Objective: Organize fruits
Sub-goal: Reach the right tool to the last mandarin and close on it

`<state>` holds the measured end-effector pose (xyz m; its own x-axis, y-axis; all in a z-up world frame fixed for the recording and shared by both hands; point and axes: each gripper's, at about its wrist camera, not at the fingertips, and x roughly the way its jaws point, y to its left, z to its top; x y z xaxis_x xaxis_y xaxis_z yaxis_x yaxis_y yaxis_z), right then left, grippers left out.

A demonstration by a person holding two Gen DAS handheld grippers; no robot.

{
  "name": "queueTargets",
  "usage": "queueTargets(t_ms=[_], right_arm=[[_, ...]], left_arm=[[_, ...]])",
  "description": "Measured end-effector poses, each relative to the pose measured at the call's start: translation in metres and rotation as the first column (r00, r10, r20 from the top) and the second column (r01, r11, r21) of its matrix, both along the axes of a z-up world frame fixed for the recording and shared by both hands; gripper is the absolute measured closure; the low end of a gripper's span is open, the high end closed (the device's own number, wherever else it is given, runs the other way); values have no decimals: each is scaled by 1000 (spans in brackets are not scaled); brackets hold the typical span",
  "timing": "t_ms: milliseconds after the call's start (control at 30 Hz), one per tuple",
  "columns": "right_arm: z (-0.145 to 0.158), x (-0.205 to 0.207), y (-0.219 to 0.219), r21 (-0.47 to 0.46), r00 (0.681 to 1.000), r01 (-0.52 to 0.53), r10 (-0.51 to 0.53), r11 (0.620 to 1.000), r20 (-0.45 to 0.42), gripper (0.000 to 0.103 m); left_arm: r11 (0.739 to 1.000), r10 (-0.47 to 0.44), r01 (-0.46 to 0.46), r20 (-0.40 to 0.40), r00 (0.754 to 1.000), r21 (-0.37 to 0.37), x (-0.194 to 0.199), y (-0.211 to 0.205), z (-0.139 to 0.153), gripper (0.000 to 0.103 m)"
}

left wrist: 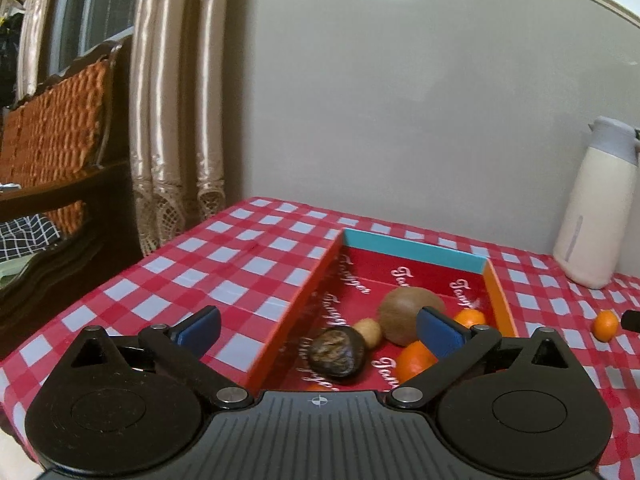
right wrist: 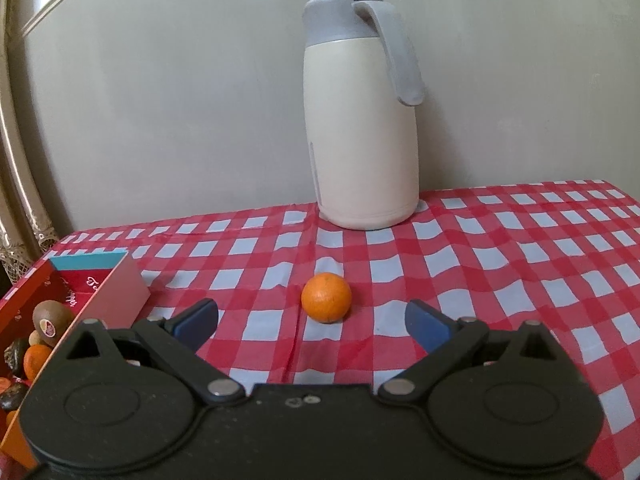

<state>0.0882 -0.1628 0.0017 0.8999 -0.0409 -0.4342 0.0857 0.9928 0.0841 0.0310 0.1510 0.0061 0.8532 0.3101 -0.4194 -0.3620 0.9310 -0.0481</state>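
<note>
a: where's the left gripper?

b: over the near end of the red box, spread wide with nothing between its blue pads. below it lie a dark wrinkled fruit, a small tan one, a kiwi and a few oranges, all inside the box.

a: and the right gripper?

b: also wide, empty, low above the checked surface. a lone orange sits on the cloth just beyond its tips, centred between them, not touching.

a: anything else?

b: a cream jug with a grey lid stands upright behind that orange, near the wall. the box is off to the left.
</note>
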Motion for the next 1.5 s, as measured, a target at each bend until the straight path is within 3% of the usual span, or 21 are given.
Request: queueTargets(t_ms=[300,767,967,1500], right_arm=[[-8,24,7,-22,999,1,-2,1000,-37,6],[-20,57,-1,-45,992,53,-58,998,-115,21],[-21,64,-1,-54,989,62,-69,997,-129,22],[-27,77,-1,-52,981,58,-66,997,-183,44]], left_arm=[[999,50,-50,-6,999,-4,-13,20,-4,0],[996,92,-91,-23,996,15,-17,41,-7,0],[994,109,-108,-24,994,10,-19,49,-7,0],[995,100,-99,-41,994,19,-17,47,-10,0]])
